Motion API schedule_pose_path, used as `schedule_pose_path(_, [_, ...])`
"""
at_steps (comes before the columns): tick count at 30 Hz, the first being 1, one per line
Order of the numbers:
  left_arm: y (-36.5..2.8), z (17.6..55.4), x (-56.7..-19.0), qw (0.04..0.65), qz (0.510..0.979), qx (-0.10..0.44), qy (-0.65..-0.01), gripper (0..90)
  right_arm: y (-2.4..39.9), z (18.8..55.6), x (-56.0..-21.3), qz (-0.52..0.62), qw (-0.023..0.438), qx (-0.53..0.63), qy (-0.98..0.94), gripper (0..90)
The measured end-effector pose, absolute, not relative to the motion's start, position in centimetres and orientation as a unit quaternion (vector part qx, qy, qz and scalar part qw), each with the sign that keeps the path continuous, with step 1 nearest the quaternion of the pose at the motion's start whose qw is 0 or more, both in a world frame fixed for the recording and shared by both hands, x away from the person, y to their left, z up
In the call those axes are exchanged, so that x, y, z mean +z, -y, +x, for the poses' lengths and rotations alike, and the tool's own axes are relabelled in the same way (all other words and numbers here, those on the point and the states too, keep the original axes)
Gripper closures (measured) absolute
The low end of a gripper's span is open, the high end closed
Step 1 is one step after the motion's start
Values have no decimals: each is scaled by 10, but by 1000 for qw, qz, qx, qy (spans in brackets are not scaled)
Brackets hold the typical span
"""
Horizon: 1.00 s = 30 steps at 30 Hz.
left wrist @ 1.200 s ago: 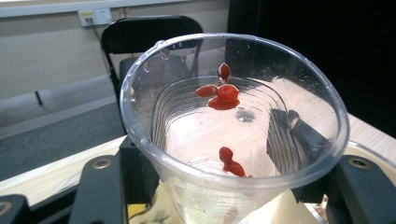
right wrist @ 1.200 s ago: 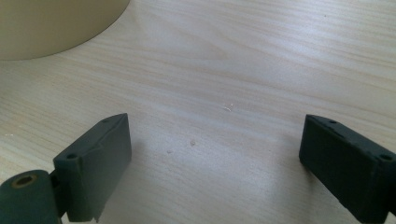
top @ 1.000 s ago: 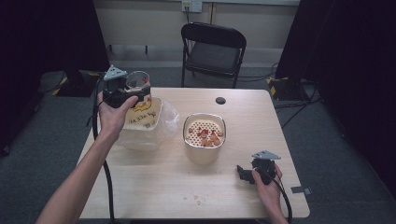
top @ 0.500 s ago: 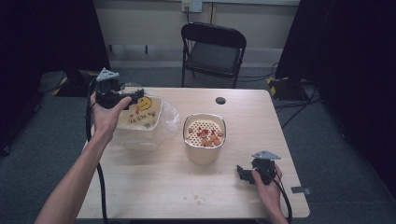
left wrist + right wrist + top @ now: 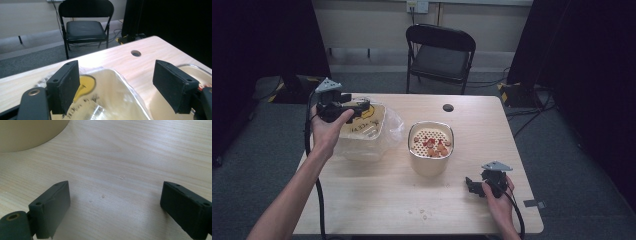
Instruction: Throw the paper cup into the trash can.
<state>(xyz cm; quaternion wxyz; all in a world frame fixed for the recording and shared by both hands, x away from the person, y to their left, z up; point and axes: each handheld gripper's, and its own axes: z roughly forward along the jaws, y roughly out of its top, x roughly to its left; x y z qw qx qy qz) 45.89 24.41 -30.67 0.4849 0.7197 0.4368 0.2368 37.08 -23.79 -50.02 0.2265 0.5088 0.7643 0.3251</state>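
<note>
A clear plastic bag [image 5: 372,135] with a yellow label lies slumped at the table's left. My left gripper [image 5: 362,106] hovers over its far left edge, pointing right. In the left gripper view the bag [image 5: 107,100] sits below and between the jaws of the left gripper [image 5: 117,85], which have just been closing; the pads stand apart from it. A cream pot [image 5: 431,150] with a perforated insert holds red pieces at the table's middle. My right gripper [image 5: 470,185] rests near the front right, open over bare wood [image 5: 120,207].
A black folding chair [image 5: 439,50] stands behind the table. A round cable hole [image 5: 448,107] lies at the far middle of the table [image 5: 377,200]. Crumbs [image 5: 422,214] dot the front, and the cream pot's wall [image 5: 25,135] shows in the right gripper view.
The left gripper let go of the bag's raised top, which sank back, and drew a little left and down. The right hand stayed put.
</note>
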Motion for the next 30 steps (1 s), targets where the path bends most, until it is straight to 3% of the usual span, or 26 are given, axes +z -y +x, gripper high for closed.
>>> schedule_pose_path(18, [-220, 369, -329, 511, 749, 231, -352, 211, 238, 371, -500, 509, 226, 325, -764, 86])
schedule_pose_path(30, [-198, 325, -382, 498, 784, 187, -318, 210, 238, 371, -500, 509, 227, 325, -764, 86])
